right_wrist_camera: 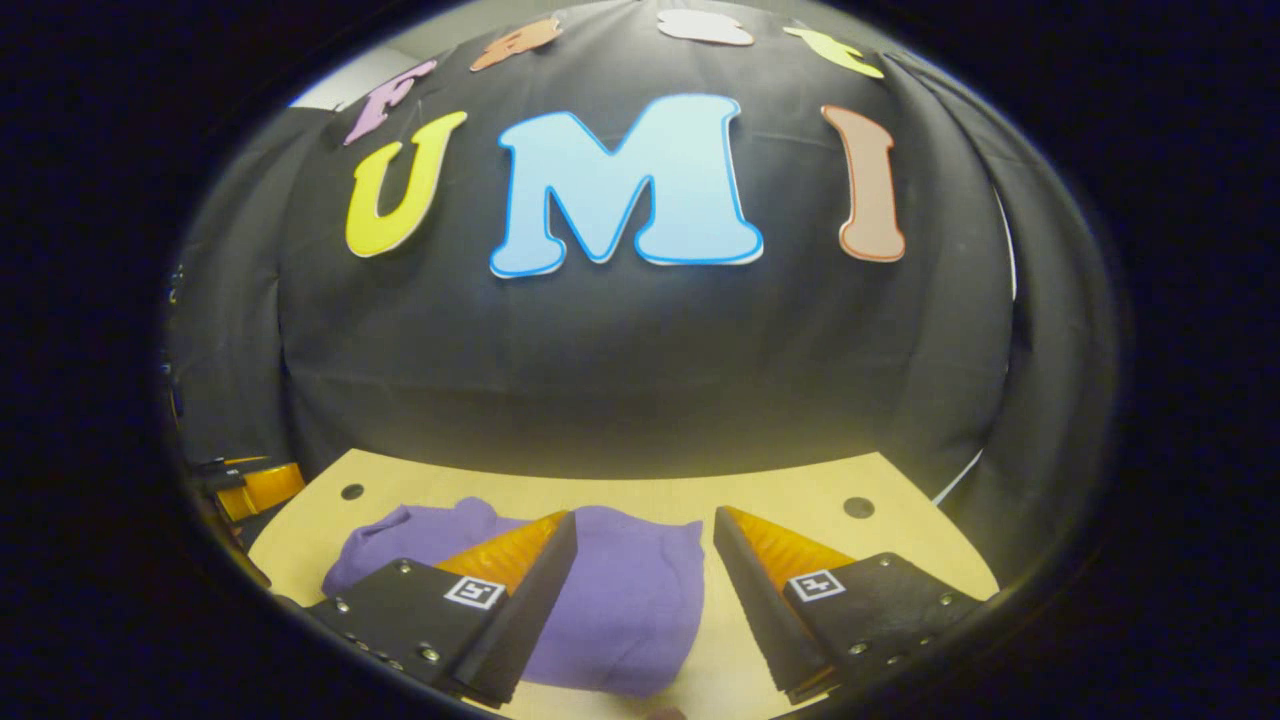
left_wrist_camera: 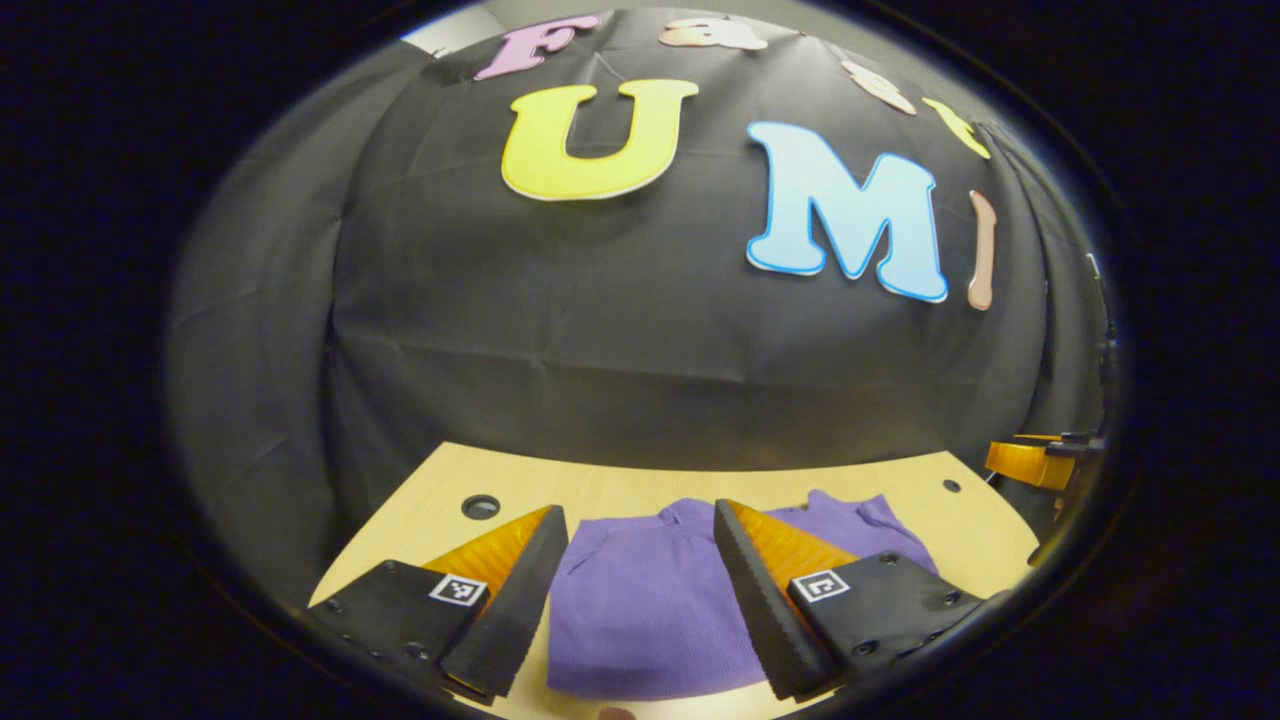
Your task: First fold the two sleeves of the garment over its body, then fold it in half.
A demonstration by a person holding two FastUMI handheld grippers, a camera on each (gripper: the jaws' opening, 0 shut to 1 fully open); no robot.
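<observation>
1 purple garment [left_wrist_camera: 640, 610] lies on 1 light wooden table [left_wrist_camera: 610, 490], low in the centre of the left gripper view and lower left of centre in the right gripper view. There are 2 grippers. The left gripper [left_wrist_camera: 640, 600] stands wide apart above the cloth, holding nothing; the right gripper [right_wrist_camera: 645, 600] is wide too, its fingers over the garment's right edge and bare wood. 2 round holes show near the table's far corners. Bare tabletop runs along the far edge.
</observation>
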